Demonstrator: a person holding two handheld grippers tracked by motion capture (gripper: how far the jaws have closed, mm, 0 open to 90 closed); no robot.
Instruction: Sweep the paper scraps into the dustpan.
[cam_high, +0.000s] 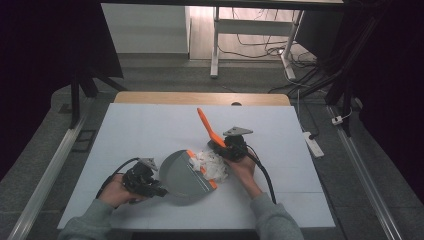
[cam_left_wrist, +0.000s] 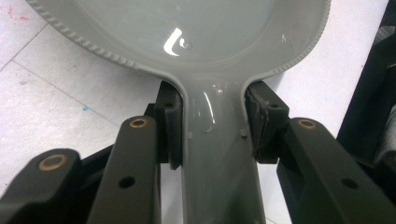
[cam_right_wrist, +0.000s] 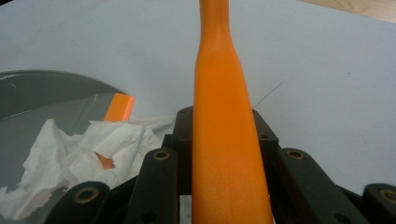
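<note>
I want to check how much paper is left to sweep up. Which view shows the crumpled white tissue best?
The right gripper view: the crumpled white tissue lies close and sharp at the mouth of the grey plastic dustpan. The high view shows it small, between the dustpan and the right gripper. The left gripper view gives the dustpan's pan and handle.

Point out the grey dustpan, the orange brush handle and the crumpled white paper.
dustpan (cam_high: 182, 172): high view, on its bare grey pan.
brush handle (cam_right_wrist: 222, 116): right gripper view, on the middle of the handle.
crumpled paper (cam_high: 215, 166): high view, on the middle of the wad.
</note>
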